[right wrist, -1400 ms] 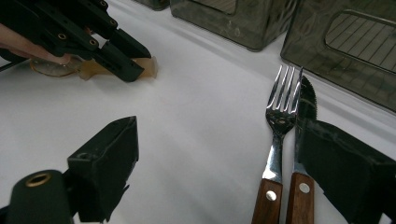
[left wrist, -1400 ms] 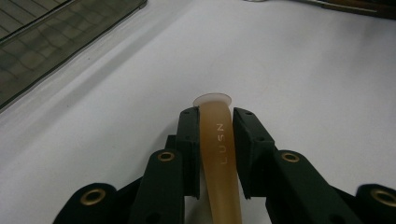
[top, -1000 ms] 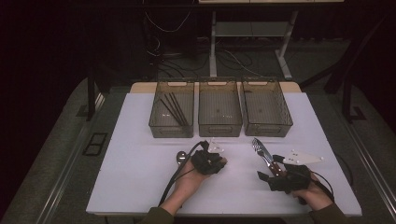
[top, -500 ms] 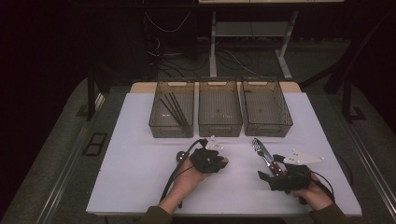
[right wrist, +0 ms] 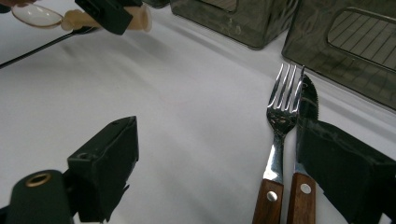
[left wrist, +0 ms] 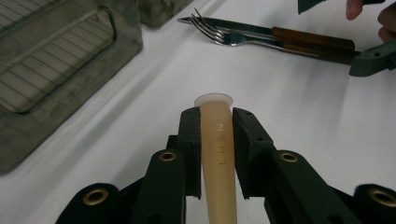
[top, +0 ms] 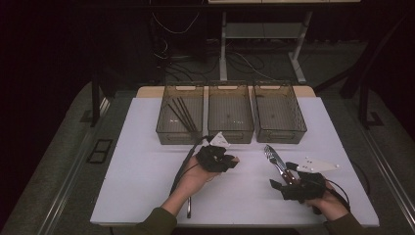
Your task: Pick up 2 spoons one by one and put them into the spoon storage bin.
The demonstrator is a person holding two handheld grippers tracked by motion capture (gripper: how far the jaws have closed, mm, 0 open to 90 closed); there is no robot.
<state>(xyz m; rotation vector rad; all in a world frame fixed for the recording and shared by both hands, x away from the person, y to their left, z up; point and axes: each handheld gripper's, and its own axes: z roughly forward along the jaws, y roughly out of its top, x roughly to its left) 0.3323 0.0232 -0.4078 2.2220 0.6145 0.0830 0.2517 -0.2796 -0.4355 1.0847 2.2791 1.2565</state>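
My left gripper point(top: 215, 156) is shut on the beige plastic handle of a spoon point(left wrist: 217, 140), held a little above the white table in front of the bins. The spoon's clear bowl point(right wrist: 36, 16) shows in the right gripper view at top left, with the left gripper point(right wrist: 105, 13) around its handle. My right gripper point(top: 286, 182) rests open on the table at the right. A fork point(right wrist: 282, 116) and a knife point(right wrist: 306, 100) with wooden handles lie side by side between its jaws, close to the right jaw. Both also lie ahead of the left gripper point(left wrist: 217, 116).
Three smoky see-through bins stand in a row at the back of the table point(top: 147, 191): the left bin point(top: 169, 132) holds black chopsticks point(top: 182, 115); the middle bin point(top: 230, 132) and right bin point(top: 281, 132) stand beside it. A black cable point(top: 182, 171) trails from the left gripper.
The left gripper has risen a little off the table with the spoon in it, toward the bins. The right gripper, fork and knife have stayed put.
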